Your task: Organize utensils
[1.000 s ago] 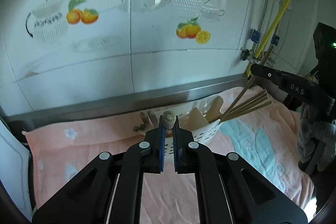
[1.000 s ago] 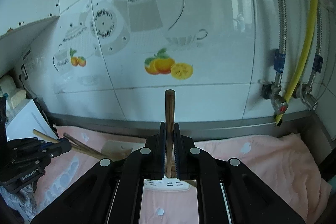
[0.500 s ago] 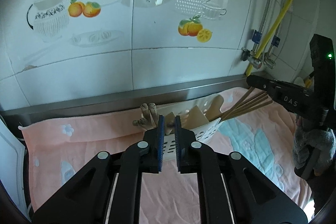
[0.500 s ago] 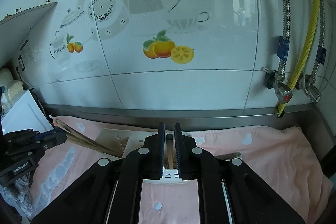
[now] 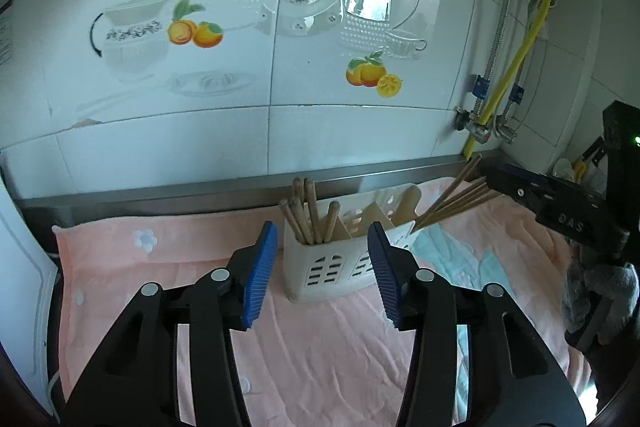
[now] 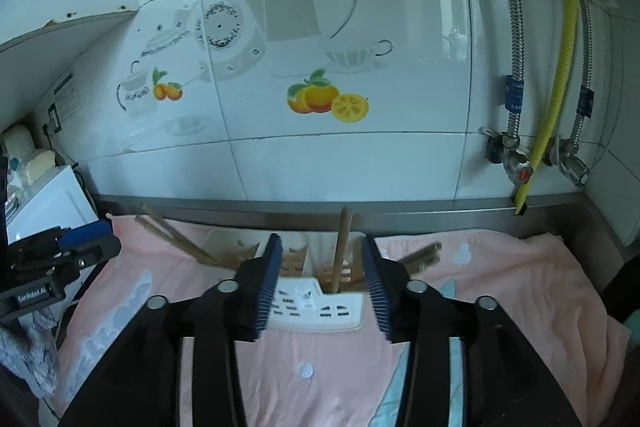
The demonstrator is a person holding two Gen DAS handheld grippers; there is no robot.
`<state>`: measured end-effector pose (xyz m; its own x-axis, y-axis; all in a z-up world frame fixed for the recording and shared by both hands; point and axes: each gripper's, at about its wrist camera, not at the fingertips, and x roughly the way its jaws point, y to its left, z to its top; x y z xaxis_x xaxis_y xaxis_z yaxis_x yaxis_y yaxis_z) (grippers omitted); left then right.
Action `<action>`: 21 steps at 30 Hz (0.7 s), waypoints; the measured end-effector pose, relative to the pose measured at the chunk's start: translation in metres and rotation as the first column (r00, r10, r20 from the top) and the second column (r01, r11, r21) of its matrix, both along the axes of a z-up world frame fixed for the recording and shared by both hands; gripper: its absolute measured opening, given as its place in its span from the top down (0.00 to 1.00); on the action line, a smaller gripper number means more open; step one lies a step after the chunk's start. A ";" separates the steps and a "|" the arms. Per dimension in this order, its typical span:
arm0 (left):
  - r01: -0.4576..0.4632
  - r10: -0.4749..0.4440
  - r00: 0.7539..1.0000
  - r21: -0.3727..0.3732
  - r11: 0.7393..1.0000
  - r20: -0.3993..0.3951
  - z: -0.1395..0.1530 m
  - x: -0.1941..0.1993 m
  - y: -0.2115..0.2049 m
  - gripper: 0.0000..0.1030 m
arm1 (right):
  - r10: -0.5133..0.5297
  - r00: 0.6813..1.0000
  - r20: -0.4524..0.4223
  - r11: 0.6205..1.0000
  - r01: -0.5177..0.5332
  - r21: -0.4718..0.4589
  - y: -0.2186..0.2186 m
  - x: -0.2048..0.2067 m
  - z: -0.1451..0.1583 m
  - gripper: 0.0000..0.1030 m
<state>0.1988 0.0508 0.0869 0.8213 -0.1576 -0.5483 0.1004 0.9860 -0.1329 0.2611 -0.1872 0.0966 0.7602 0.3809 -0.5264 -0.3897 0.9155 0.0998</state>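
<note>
Utensils sit upright in the white holder [image 5: 320, 267] on the pink towel [image 5: 160, 259], chopsticks [image 5: 306, 211] bunched at its left so they stay sorted. Left tool [image 5: 322, 267] and right tool [image 6: 320, 279] both gape wide, empty.

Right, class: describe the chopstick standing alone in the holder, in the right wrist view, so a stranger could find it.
Find the pink towel below the tiled wall, then the white slotted holder on it. One brown chopstick stands near-upright in its right section, between the open right gripper fingers; the others lean out sideways.
</note>
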 end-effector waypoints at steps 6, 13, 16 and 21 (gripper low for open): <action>-0.019 0.019 1.000 0.012 1.000 0.015 -0.004 -0.019 0.004 0.40 | 0.001 0.999 0.047 0.999 0.002 -0.052 0.006 -0.031 -0.003 0.45; -0.051 0.051 0.998 0.015 0.999 0.034 -0.012 -0.046 0.010 0.24 | 0.004 0.997 0.075 0.998 0.001 -0.068 0.011 -0.065 -0.011 0.28; -0.063 0.062 0.997 0.022 0.998 0.042 -0.017 -0.058 0.012 0.18 | -0.002 0.996 0.091 0.997 0.009 -0.080 0.013 -0.079 -0.015 0.20; -0.089 0.086 0.995 0.059 0.994 0.043 -0.027 -0.074 0.012 0.09 | -0.014 0.995 0.096 0.995 0.023 -0.096 0.017 -0.099 -0.026 0.13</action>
